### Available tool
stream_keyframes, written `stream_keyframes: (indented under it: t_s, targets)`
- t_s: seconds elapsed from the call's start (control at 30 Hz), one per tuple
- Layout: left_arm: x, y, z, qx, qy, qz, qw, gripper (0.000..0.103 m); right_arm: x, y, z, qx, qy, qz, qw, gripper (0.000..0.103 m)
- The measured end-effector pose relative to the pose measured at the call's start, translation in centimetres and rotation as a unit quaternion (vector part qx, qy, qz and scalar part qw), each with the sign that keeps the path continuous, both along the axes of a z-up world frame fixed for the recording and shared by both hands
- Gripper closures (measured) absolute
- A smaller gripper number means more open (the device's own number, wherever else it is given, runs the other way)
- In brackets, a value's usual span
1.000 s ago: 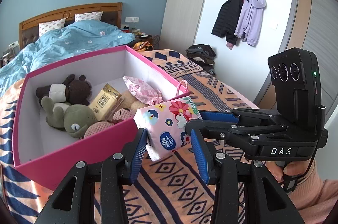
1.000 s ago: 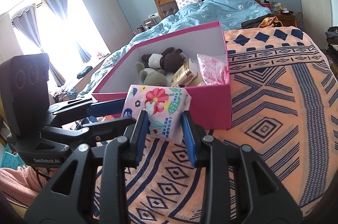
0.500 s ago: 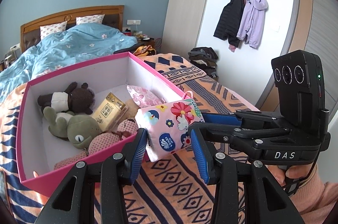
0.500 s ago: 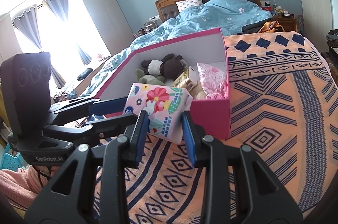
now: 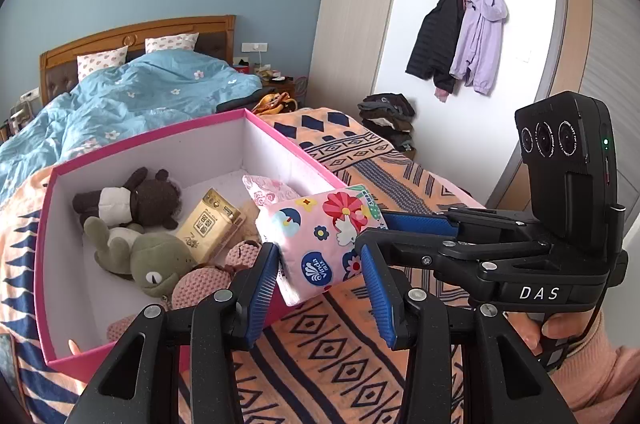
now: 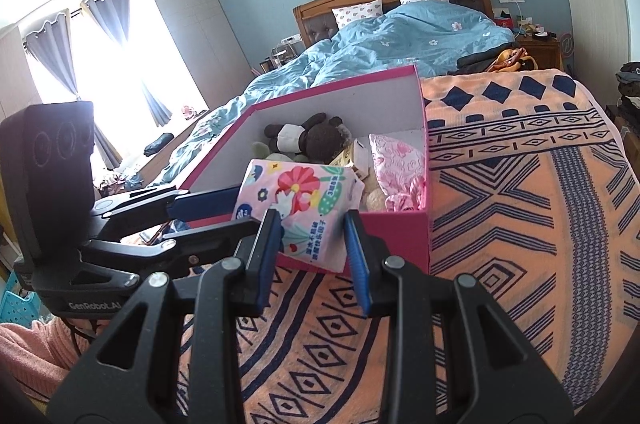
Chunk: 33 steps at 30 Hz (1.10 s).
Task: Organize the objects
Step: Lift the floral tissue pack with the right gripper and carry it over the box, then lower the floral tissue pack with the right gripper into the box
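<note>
A pink floral tissue pack hangs over the near corner of an open pink box. My left gripper is shut on one end of the pack, and my right gripper is shut on the other end, at right angles to the left. Inside the box lie a brown plush toy, a green plush toy, a gold packet, a pink pouch and a pink knitted piece.
The box rests on an orange and navy patterned blanket. Behind it is a bed with a blue duvet. Coats hang on the right wall above a clothes pile. A person's hand grips the right gripper.
Both grippers have carried the tissue pack a little up and toward the box. More of the box's inside shows now, and the pack overlaps its near rim.
</note>
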<state>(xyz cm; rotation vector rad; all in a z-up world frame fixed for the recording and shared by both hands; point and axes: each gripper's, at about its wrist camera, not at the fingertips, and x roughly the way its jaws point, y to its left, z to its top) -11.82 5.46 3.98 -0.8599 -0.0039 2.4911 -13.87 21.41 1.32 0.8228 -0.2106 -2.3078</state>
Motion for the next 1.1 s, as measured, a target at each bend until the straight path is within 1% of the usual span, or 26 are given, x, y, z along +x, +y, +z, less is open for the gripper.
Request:
stream_keyframes:
  t_s: [0.5, 1.1]
  targets:
    - [-1.0, -0.1, 0.6, 0.001, 0.004, 0.004, 1.0000, 0.060, -1.1, -0.1, 0.6, 0.003, 0.006, -0.004, 1.000, 0.067]
    - [-2.4, 0.0, 0.7, 0.003, -0.001, 0.009, 1.0000, 0.060, -2.7, -0.5, 1.0, 0.014, 0.005, -0.009, 1.000, 0.067]
